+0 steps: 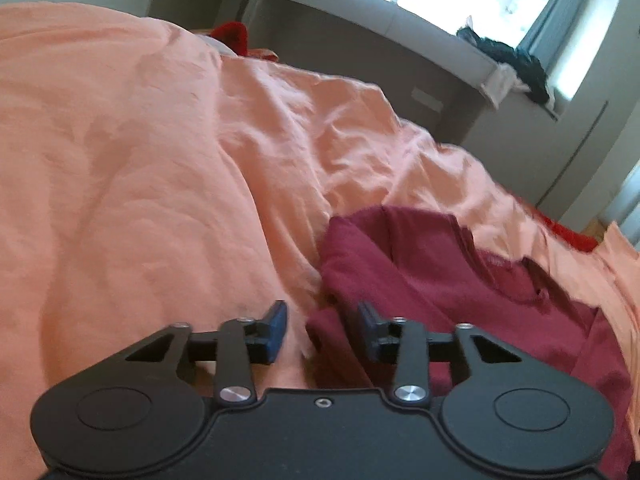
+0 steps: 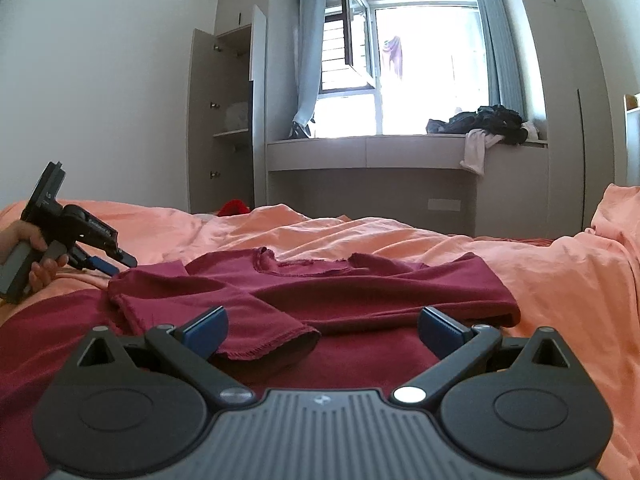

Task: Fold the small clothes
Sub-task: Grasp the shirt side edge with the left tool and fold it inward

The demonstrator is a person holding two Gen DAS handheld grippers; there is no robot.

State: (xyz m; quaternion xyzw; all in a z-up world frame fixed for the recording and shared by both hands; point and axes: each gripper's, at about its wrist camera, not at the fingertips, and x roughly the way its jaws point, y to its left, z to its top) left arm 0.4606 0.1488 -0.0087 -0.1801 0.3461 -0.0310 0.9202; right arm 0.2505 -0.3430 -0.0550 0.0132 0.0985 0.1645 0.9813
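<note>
A dark red shirt [image 2: 360, 292] lies spread on the orange bedspread [image 2: 540, 276], neckline away from me, its left sleeve [image 2: 224, 312] folded in over the body. My right gripper [image 2: 320, 332] is open and empty just above the shirt's near part, the sleeve cuff between its blue pads. My left gripper [image 1: 322, 330] is open and empty at the shirt's left edge [image 1: 420, 280], its right pad over red cloth. It also shows in the right wrist view [image 2: 108, 266], held by a hand at the far left.
Rumpled orange bedding [image 1: 160, 160] covers the bed. A grey window bench [image 2: 372, 152] stands beyond, with a pile of dark clothes [image 2: 488, 120] on it. An open wardrobe [image 2: 224, 120] is at the back left. A red item [image 2: 234, 206] lies past the bed.
</note>
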